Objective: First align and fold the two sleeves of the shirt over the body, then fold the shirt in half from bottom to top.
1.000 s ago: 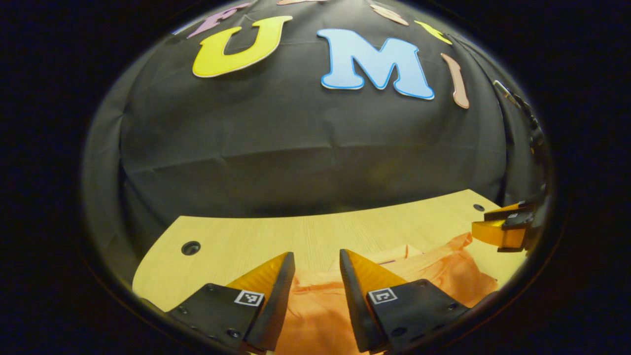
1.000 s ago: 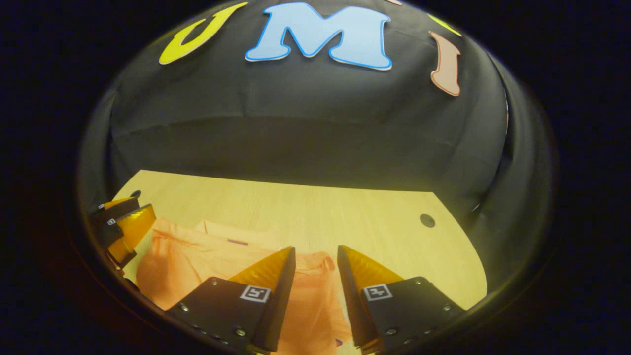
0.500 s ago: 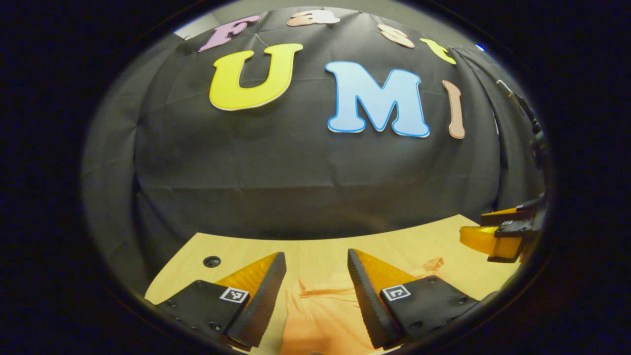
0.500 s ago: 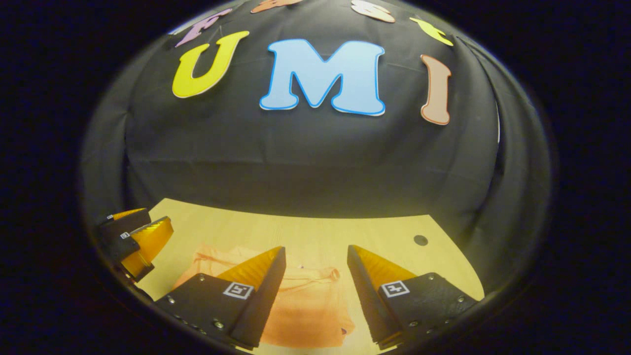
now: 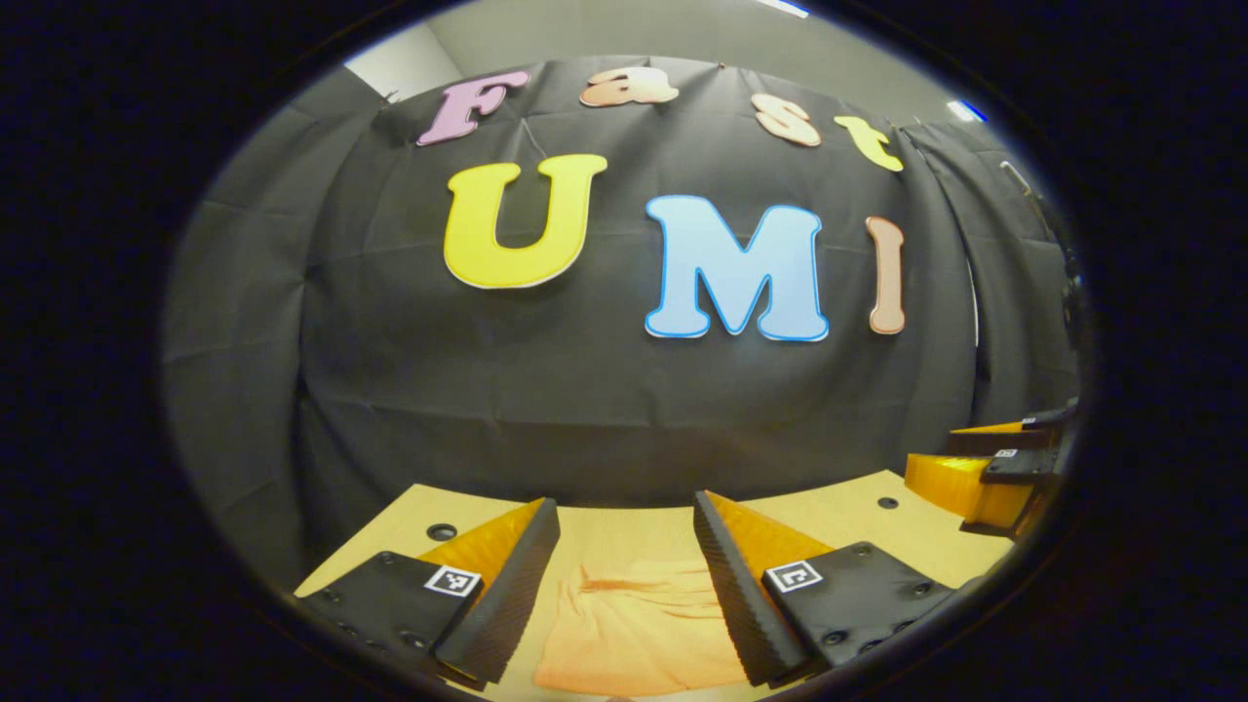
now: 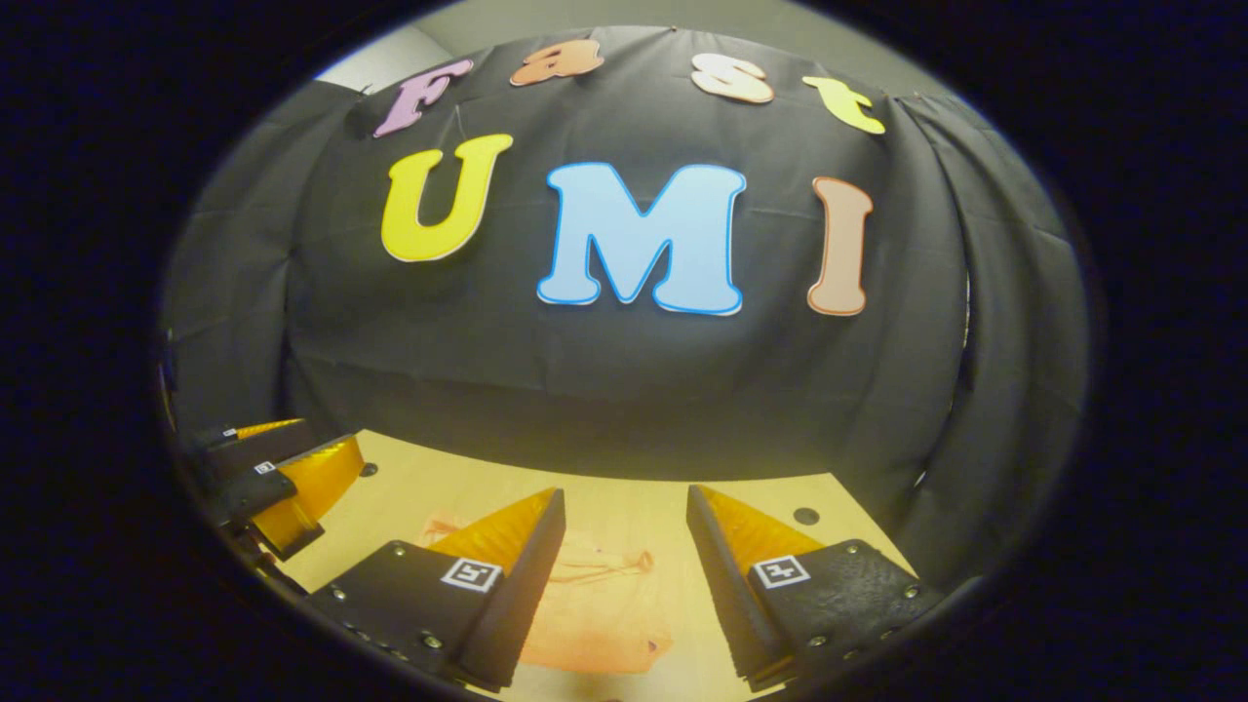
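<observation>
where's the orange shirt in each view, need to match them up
Left gripper view: the orange shirt lies on the wooden table at bottom centre, between the left gripper's open fingers.
Right gripper view: the shirt lies at bottom centre, seen between the right gripper's open fingers and partly behind the near-left one.
Shared landmark: the table's dark round hole, right of the shirt.

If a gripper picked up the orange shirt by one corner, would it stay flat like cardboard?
Probably not. The shirt shows soft wrinkles and folded layers on the table, so it would likely droop and unfold. It looks thin, so probably light.
</observation>
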The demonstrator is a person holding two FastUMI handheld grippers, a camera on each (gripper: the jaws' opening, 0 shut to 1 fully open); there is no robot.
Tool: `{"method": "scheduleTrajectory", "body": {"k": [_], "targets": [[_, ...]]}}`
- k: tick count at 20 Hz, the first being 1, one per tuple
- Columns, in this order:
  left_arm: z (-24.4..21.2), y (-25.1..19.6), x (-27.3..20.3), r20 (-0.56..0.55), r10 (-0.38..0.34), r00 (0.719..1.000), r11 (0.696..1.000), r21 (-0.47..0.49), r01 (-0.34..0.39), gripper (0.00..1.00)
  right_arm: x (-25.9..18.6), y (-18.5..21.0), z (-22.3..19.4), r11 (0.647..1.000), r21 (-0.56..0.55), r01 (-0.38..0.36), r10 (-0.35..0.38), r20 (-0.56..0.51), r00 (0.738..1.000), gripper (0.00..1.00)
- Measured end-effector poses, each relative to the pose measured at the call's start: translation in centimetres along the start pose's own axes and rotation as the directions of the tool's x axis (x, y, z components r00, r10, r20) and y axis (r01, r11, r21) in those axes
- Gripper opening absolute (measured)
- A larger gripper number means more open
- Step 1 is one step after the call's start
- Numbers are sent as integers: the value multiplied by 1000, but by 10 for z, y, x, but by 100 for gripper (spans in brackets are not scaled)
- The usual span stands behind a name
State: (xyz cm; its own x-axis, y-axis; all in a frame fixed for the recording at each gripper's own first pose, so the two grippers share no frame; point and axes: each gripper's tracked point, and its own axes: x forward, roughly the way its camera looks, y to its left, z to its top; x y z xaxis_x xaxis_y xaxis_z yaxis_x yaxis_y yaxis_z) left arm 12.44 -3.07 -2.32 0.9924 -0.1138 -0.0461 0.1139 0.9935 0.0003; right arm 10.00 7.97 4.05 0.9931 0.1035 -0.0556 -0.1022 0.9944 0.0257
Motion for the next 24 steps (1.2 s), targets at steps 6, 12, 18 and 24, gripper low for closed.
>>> {"method": "scheduleTrajectory", "body": {"k": [6, 12, 18, 24], "targets": [[6, -10, -64, 32, 40, 999, 999, -6, -40, 90, -67, -11, 12, 999, -38, -24, 27, 73, 997, 87], [1, -27, -124, 39, 61, 997, 998, 2, -61, 90, -128, -21, -1, 998, -48, -47, 52, 92, 994, 87], [6, -34, -159, 62, 58, 996, 998, -6, -58, 90, -160, -29, -5, 999, -16, -47, 48, 108, 993, 87], [3, -33, -164, 52, 26, 998, 1000, -12, -26, 90, -162, -33, -4, 1000, 21, -9, 7, 106, 994, 87]]}}
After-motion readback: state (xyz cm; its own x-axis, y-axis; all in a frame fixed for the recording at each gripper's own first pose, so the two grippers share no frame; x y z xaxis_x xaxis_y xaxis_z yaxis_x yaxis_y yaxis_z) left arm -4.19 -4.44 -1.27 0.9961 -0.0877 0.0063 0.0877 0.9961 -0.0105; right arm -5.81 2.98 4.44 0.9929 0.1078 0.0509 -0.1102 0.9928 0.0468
